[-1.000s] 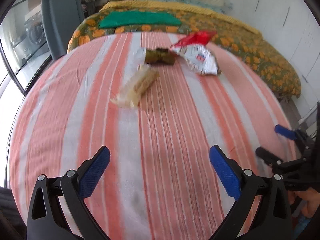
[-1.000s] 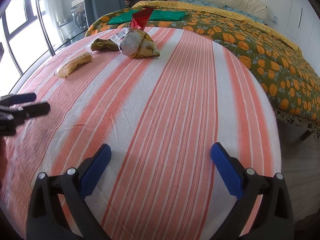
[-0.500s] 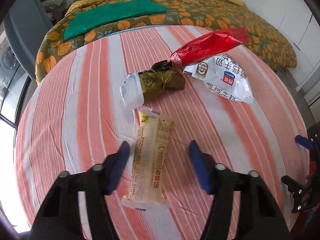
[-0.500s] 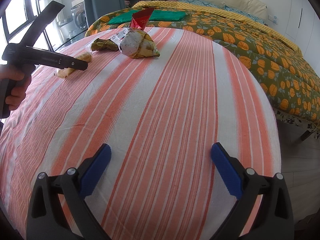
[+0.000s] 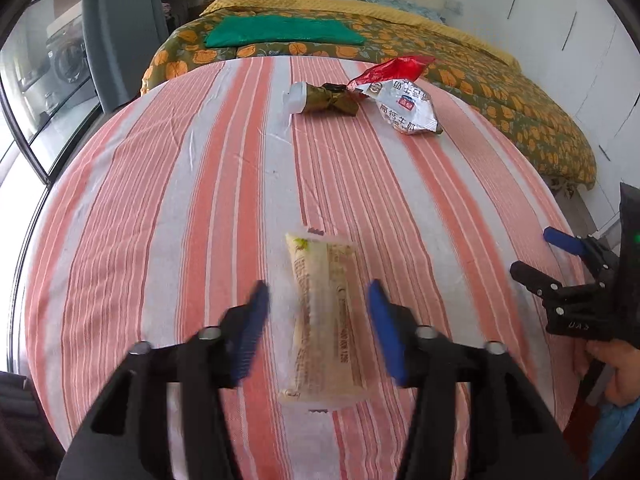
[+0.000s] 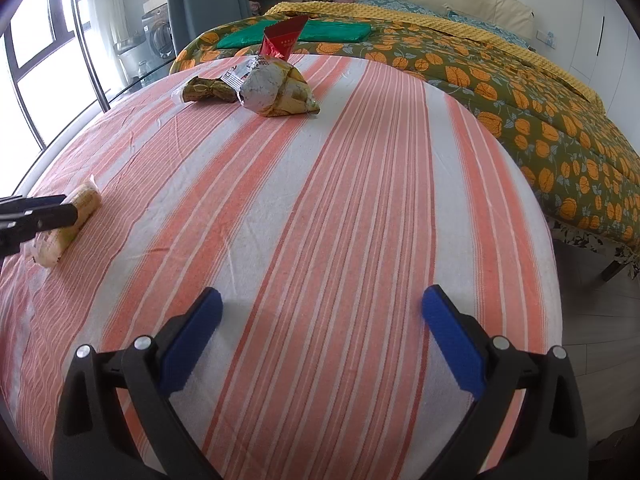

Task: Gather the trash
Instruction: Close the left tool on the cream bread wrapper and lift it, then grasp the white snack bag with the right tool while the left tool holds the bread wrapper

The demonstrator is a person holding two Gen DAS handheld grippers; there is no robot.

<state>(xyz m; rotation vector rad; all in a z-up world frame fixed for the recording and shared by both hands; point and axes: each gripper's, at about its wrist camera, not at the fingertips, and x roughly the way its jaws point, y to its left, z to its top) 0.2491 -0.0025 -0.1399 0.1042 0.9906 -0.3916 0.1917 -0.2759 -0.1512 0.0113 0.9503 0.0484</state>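
1. Here the left claw (image 5: 316,320) straddles a pale yellow snack wrapper (image 5: 324,320) lying flat on the striped surface (image 5: 160,200); its blue pads (image 5: 256,324) stand clear of the wrapper on both sides, gripping nothing, and the jaws have just been opening, part-way wide and blurred.
2. The wrapper runs lengthwise between the pads, its far end toward 12 o'clock and its near end past the pads toward 6 o'clock.
3. Toward 12 o'clock, well apart from it, lie a twisted olive-green wrapper (image 5: 328,98) with a clear end and, touching it at its right, a red-and-white snack bag (image 5: 404,100).
4. At 3 o'clock in the left wrist view, the right claw (image 5: 548,256) is held in a hand (image 5: 612,368) at the surface's edge.
5. The right claw (image 6: 320,320) hangs over bare striped cloth, jaws spread wide and empty.
6. From there the yellow wrapper (image 6: 64,224) sits at 9 o'clock under the left claw's black finger (image 6: 36,216); the other two pieces lie at 11 o'clock.
7. Beyond, a bed (image 6: 520,92) with an orange-flowered quilt carries a folded green cloth (image 6: 312,32).
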